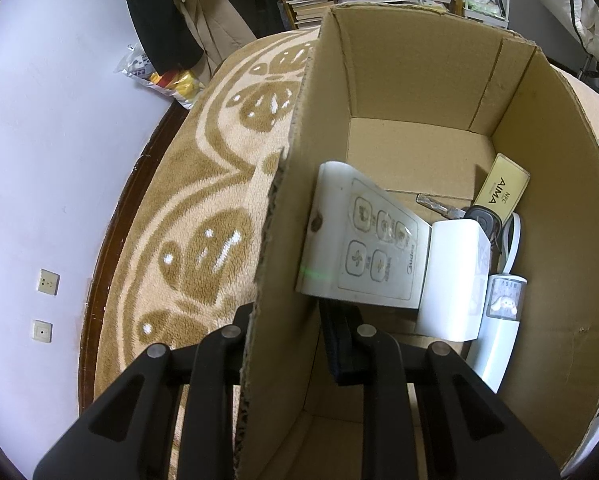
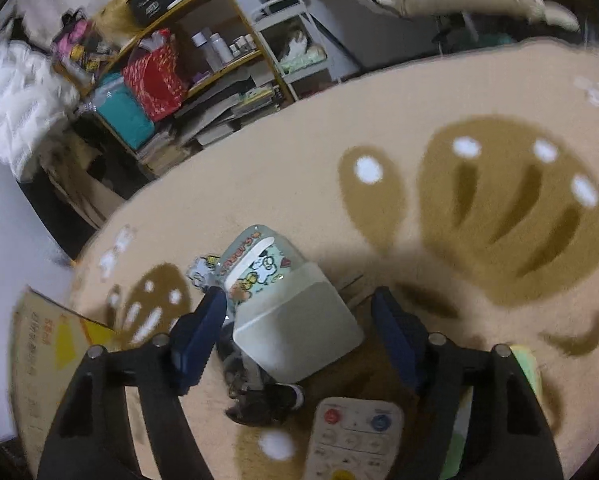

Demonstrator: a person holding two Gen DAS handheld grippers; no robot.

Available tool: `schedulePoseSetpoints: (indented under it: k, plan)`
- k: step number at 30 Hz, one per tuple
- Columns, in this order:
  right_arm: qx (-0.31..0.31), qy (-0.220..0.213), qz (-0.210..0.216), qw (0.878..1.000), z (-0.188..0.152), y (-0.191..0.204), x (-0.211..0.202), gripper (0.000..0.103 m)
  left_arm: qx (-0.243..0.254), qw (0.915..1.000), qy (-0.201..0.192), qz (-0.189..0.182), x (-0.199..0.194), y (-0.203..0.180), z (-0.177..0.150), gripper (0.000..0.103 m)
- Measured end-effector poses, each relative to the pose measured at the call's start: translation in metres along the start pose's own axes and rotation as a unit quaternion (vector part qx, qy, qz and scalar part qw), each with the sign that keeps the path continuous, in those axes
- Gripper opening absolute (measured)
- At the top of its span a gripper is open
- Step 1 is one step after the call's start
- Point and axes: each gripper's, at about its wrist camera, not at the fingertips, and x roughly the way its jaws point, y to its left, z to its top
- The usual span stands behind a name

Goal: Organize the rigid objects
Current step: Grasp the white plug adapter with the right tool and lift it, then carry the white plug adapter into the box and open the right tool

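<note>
In the left wrist view an open cardboard box [image 1: 419,72] stands on a patterned rug. My left gripper [image 1: 295,328] is shut on the box's left wall [image 1: 283,280], one finger outside and one inside. Inside lie a white Midea remote [image 1: 363,248], a white block [image 1: 455,280], a key [image 1: 451,210], a yellow AIMA card [image 1: 501,190] and a white tube-shaped item [image 1: 499,320]. In the right wrist view my right gripper [image 2: 303,336] is open around a white case with a cartoon cover [image 2: 283,292] on the rug.
A white remote with red and blue buttons [image 2: 355,436] lies on the rug near my right gripper, beside a dark keychain clump [image 2: 259,396]. A box flap [image 2: 47,340] shows at the left. Shelves with books and boxes [image 2: 171,80] stand beyond the rug.
</note>
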Motion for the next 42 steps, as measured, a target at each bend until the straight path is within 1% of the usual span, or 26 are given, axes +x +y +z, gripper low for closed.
schedulePoseSetpoints:
  k: [1, 2, 6, 7, 9, 11, 16, 27, 34, 42]
  plan:
    - [0.015, 0.002, 0.009, 1.0, 0.0, -0.003, 0.002, 0.078, 0.0, 1.0, 0.0, 0.0, 0.0, 0.0, -0.001, 0.022]
    - [0.017, 0.001, 0.009, 1.0, -0.002, -0.003, 0.003, 0.078, 0.0, 1.0, 0.0, -0.001, 0.0, 0.001, 0.0, 0.022]
    - [0.0, 0.007, 0.001, 1.0, -0.005, 0.001, 0.005, 0.078, 0.001, 1.0, 0.0, 0.001, 0.0, 0.0, 0.0, 0.022]
    - [-0.002, 0.007, -0.001, 1.0, -0.006, 0.002, 0.005, 0.072, 0.001, 1.0, -0.001, 0.0, 0.0, 0.001, 0.0, 0.022]
    - [-0.003, 0.006, -0.013, 1.0, -0.007, 0.003, 0.005, 0.068, 0.0, 1.0, 0.0, -0.001, 0.001, 0.001, 0.001, 0.022]
    - [-0.003, -0.001, -0.014, 1.0, -0.008, 0.004, 0.004, 0.068, 0.0, 1.0, 0.0, -0.001, 0.001, 0.001, 0.0, 0.022]
    - [-0.029, -0.017, -0.045, 0.998, -0.011, 0.015, -0.007, 0.068, 0.001, 1.0, -0.001, 0.0, 0.0, 0.001, 0.0, 0.022]
    - [-0.077, -0.055, -0.051, 0.994, -0.015, 0.057, -0.044, 0.068, -0.002, 1.0, 0.0, -0.001, -0.001, 0.001, -0.001, 0.022]
    - [-0.121, -0.082, -0.023, 0.989, -0.016, 0.09, -0.078, 0.068, -0.001, 1.0, 0.0, 0.0, -0.001, 0.002, -0.002, 0.022]
    - [-0.165, -0.103, 0.026, 0.98, -0.022, 0.144, -0.106, 0.068, -0.001, 1.0, 0.0, 0.0, -0.001, 0.002, -0.002, 0.022]
